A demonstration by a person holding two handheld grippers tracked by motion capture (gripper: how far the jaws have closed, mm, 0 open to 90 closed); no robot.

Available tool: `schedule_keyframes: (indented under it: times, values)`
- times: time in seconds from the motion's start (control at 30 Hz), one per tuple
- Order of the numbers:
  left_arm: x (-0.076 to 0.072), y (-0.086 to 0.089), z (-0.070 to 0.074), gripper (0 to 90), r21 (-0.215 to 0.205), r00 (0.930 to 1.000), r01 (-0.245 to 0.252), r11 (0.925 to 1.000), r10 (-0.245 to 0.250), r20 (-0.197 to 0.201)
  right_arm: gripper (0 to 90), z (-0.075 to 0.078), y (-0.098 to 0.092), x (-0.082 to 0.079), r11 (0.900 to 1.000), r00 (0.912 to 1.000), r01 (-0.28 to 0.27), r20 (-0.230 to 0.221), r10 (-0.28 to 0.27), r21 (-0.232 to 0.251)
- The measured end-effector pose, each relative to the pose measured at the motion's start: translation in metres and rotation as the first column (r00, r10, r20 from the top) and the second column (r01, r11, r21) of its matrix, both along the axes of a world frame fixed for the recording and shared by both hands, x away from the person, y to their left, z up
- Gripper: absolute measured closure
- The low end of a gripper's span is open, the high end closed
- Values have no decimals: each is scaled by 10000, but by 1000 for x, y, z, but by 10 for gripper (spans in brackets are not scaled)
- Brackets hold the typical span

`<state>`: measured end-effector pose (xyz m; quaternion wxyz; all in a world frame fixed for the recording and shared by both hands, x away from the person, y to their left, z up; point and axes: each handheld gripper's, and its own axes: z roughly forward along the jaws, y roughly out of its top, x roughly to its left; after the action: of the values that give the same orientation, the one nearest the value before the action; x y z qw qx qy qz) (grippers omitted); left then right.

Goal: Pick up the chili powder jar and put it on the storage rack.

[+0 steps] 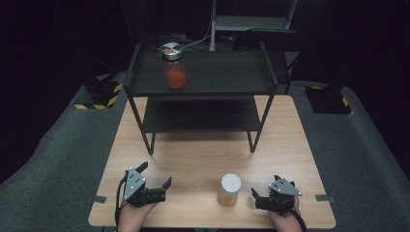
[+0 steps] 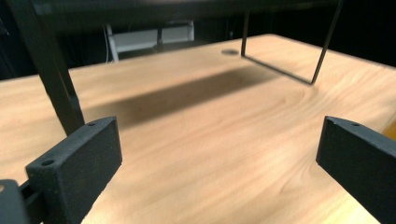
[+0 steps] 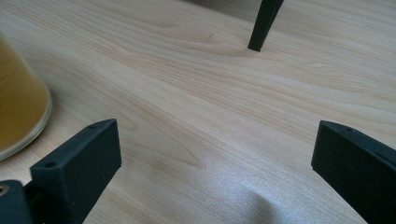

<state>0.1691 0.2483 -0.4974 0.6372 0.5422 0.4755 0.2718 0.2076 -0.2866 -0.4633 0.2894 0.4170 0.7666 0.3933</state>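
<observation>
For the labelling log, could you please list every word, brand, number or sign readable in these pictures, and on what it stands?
None: no words, brands or numbers can be read.
White-lidded jar: no label shows.
Orange-filled jar on the shelf rack: its lid bears a mark too small to read.
Yellow-black hazard stripes on the floor stand: a warning pattern, no text.
Each hand-held gripper, left and right: no markings show.

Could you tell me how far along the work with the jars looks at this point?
One jar with orange contents already stands on the shelf's top level. Nothing is in hand: the left gripper and right gripper are both open on the table. The white-lidded jar between them is still ungrasped.
</observation>
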Motion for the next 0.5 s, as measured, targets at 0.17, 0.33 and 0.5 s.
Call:
schedule_keyframes:
  times: [0.17,0.33,0.5]
  values:
    - [0,4,-12,4,301,9996,74,9995,-65,-279,7,0,2,-1,10000,10000,6,50,-6,-93]
    - [-1,8,-22,4,465,9981,26,9989,3,-615,7,0,3,-1,9999,9999,99,35,-99,-134]
    - [-3,9,-27,4,993,9961,77,9950,11,-883,7,1,6,-1,9996,10000,14,50,-13,-285]
